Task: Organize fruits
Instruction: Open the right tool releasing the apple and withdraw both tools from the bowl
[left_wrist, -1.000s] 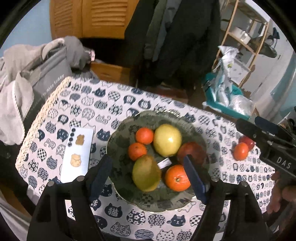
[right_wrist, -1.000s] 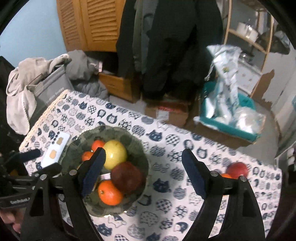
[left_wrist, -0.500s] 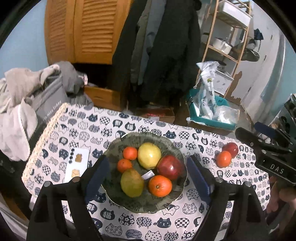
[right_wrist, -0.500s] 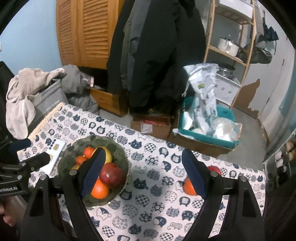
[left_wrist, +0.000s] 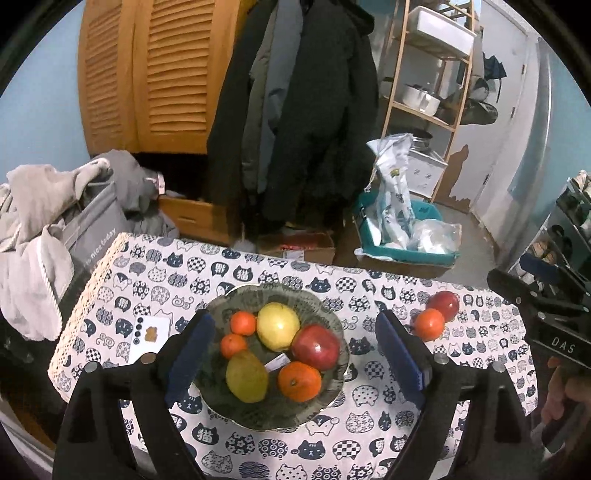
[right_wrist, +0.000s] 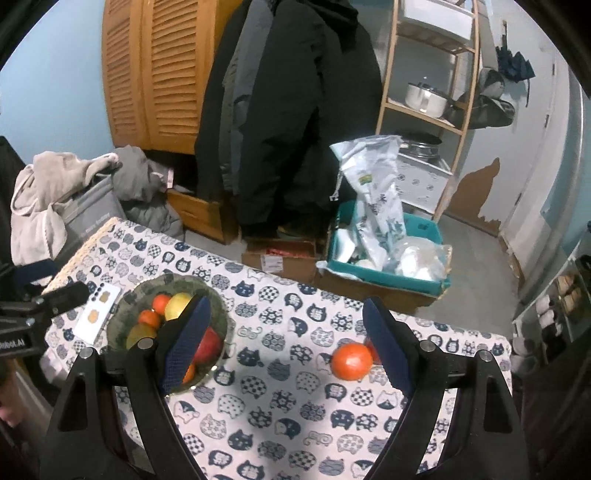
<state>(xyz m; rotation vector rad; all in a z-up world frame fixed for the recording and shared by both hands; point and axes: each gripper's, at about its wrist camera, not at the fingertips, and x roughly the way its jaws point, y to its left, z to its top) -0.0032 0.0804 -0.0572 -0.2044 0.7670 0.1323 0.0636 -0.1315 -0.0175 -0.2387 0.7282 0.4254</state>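
A green bowl (left_wrist: 332, 398) on the cat-print tablecloth holds a yellow fruit (left_wrist: 277, 325), a red apple (left_wrist: 316, 347), an orange (left_wrist: 299, 381), a pear (left_wrist: 246, 376) and two small tangerines (left_wrist: 243, 323). My left gripper (left_wrist: 293, 316) hovers above the bowl, its jaws opening with nothing between them. A loose orange (right_wrist: 351, 360) lies on the cloth to the right, and the red apple (left_wrist: 443, 301) beside it is mostly hidden behind a finger in the right wrist view. My right gripper (right_wrist: 286, 302) hangs open and empty above the cloth between the bowl (right_wrist: 218, 310) and the orange.
A white phone (left_wrist: 149, 338) lies left of the bowl. Behind the table are cardboard boxes (left_wrist: 295, 245), a teal bin (right_wrist: 388, 273) with bags, hanging coats (left_wrist: 303, 110) and a wooden shelf (left_wrist: 432, 74). Laundry (left_wrist: 37, 221) is piled at the left edge.
Both grippers have risen and pulled back, so the bowl looks smaller. The left jaws have spread wider. The right gripper has shifted right, bringing the loose orange between its fingers in view.
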